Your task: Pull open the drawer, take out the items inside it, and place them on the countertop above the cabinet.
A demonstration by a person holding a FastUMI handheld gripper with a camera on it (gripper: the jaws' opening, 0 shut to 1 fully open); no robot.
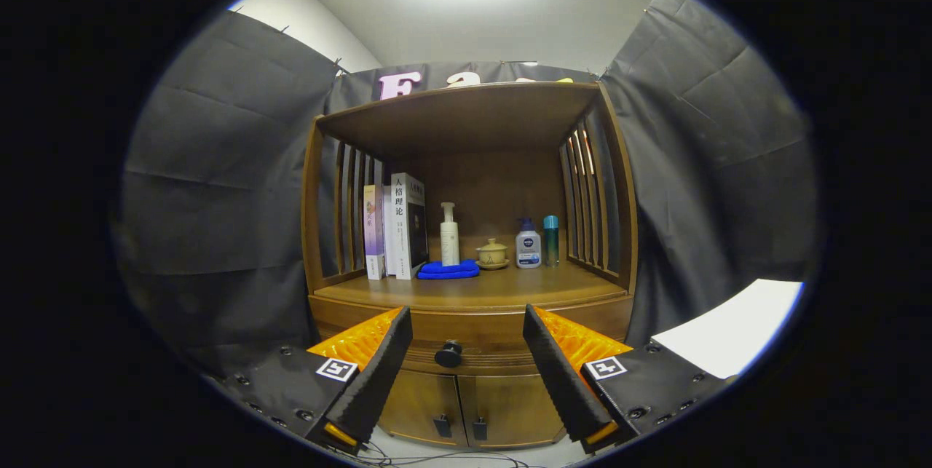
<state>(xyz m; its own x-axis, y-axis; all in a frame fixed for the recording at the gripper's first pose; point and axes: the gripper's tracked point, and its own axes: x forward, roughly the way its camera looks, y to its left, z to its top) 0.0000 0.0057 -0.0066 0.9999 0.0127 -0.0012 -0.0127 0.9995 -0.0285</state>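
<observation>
Between the gripper's [466, 351] 2 spread fingers, which grasp nothing, sits the round black knob [448, 354] of the closed wooden drawer [473, 333], its stem pointing straight out at the camera. Its front runs crosswise just under the brown wooden countertop [480, 292]. Beyond stand upright books [397, 229], a white pump bottle [449, 235] and a folded blue cloth [448, 270].
</observation>
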